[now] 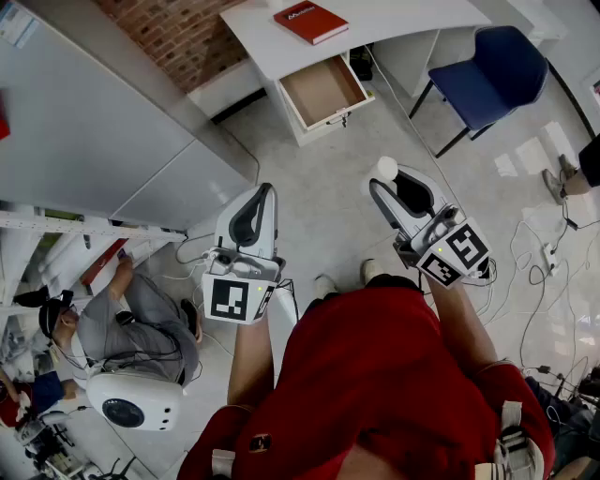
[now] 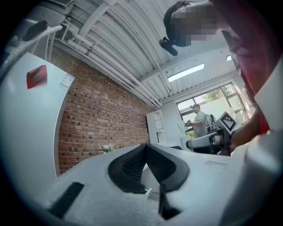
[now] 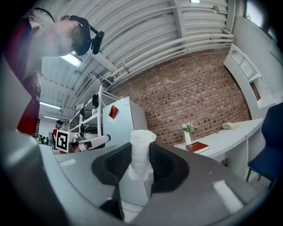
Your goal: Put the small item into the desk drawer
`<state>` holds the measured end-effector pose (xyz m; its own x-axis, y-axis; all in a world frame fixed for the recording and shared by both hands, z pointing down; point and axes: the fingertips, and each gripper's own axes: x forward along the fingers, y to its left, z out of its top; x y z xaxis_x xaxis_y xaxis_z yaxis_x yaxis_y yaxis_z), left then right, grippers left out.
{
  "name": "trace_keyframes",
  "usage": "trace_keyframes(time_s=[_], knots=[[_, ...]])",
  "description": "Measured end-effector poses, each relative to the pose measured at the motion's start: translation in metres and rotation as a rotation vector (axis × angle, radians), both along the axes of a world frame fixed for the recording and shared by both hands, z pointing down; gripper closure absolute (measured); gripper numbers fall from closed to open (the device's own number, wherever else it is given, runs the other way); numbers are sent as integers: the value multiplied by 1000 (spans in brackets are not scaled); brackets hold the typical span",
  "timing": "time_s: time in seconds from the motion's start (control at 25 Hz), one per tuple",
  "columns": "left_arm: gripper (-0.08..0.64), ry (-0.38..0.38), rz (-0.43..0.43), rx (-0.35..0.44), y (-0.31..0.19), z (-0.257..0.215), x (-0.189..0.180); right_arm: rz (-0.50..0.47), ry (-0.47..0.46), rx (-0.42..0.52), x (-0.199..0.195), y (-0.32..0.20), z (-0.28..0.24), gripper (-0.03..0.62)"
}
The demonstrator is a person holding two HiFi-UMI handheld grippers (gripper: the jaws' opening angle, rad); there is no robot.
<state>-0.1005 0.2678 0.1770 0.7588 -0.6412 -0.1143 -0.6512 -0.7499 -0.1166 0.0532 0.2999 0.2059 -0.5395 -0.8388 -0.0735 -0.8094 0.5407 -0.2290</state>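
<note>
1. You stand on a light floor (image 1: 319,216) facing a white desk (image 1: 394,23) set against a brick wall (image 3: 194,92). Its drawer (image 1: 323,91) is pulled open, and a red book (image 1: 309,21) lies on the desktop.
2. Start at your right gripper (image 3: 140,155). Its dark pads (image 3: 162,162) press in on the small white item (image 3: 142,137) from both sides. The item stands upright between them, and its top pokes above the jaw tips (it shows as a pale knob in the head view).
3. On your left gripper (image 2: 145,148) the ribbed pads (image 2: 131,165) slant together and touch at their tips, so its jaws are closed on each other.
4. Moving outward, you hold both grippers side by side in front of your red top (image 1: 384,375), over the floor, with the marker cubes turned toward you. The held item is well apart from the open drawer, which lies ahead of the grippers.
5. A blue chair (image 1: 492,66) stands near the desk on your right.
6. A white cabinet (image 1: 94,141) fills your left side, and past it, at the lower left of the head view, a person in grey (image 1: 131,328) is sitting.
7. In the right gripper view a small vase of flowers (image 3: 188,134) stands on the desk just beside the book.
</note>
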Motion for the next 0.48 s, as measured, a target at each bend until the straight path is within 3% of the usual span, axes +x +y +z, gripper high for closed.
trace_keyframes(time_s=[0.48], knots=[[554,13,-13,22,-13,0,-30,1,-3,1,-28,-16,1,451]])
